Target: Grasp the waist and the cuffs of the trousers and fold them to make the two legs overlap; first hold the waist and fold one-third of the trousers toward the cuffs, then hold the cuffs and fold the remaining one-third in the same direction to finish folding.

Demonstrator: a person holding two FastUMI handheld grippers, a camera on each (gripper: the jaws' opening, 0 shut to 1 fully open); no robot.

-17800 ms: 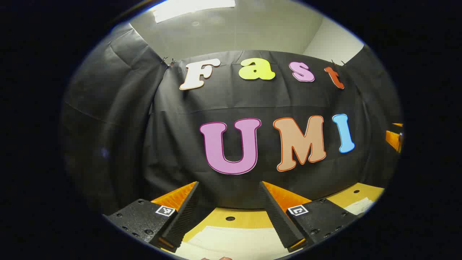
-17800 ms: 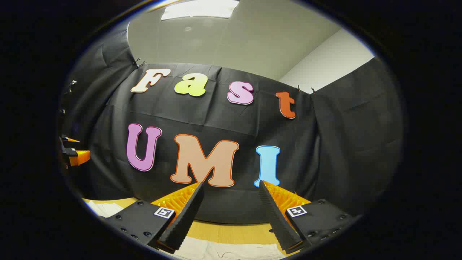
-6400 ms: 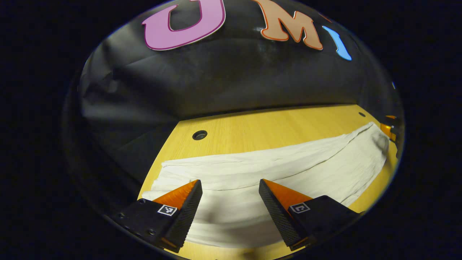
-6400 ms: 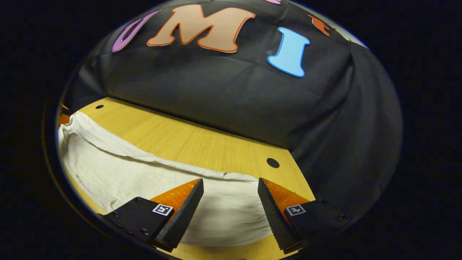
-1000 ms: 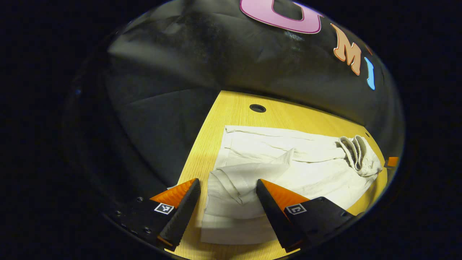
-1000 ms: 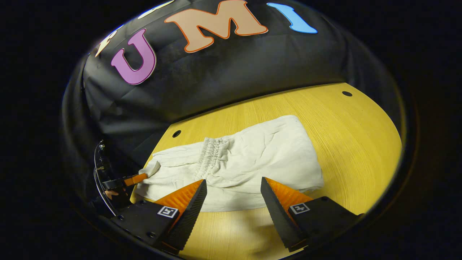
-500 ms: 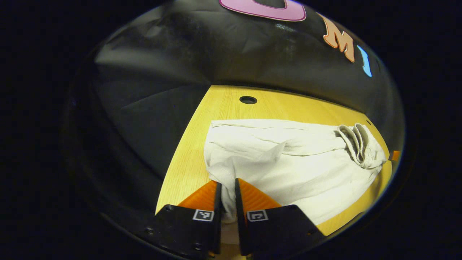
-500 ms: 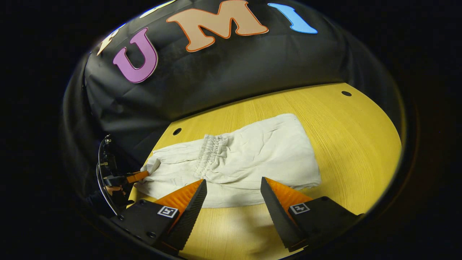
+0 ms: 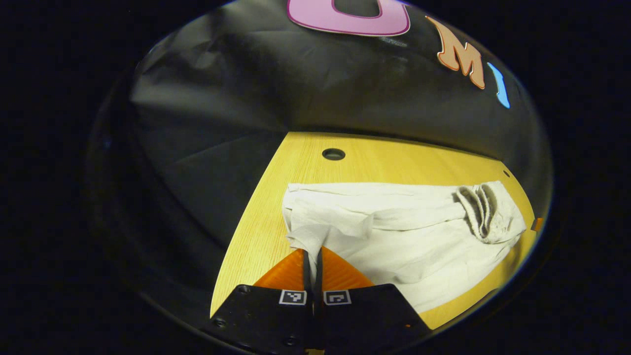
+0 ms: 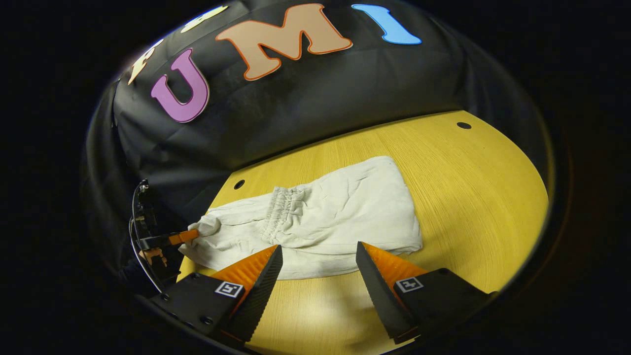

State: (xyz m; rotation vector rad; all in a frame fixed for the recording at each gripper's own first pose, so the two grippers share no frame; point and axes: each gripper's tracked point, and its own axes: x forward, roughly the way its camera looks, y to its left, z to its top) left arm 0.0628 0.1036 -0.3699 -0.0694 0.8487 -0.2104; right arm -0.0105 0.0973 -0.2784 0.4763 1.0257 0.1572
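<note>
Left gripper view, left to right:
- 1 wooden table (image 9: pixel 266 217), lower centre to right edge; 2 round holes counted in its top, 1 large hole (image 9: pixel 333 154) at upper centre, 1 small at far right.
- 1 left gripper (image 9: pixel 312 254), bottom centre; fingers pressed together on a bunched corner of cloth at the cuff end.
- 1 pair of white trousers (image 9: pixel 424 246), centre to right, lying on the table; gathered elastic waist (image 9: pixel 480 212) folded back on top at right.

Right gripper view, left to right:
- Left gripper at lower left edge, closed on the trousers' left end, held by 1 hand (image 10: pixel 154 255).
- Table with 2 holes counted: 1 at centre left, 1 at upper right.
- Trousers in mid-frame; waist ruffle left of centre.
- 1 right gripper (image 10: pixel 315 261), bottom centre; fingers spread wide, holding nothing, near edge of the trousers between them.
</note>
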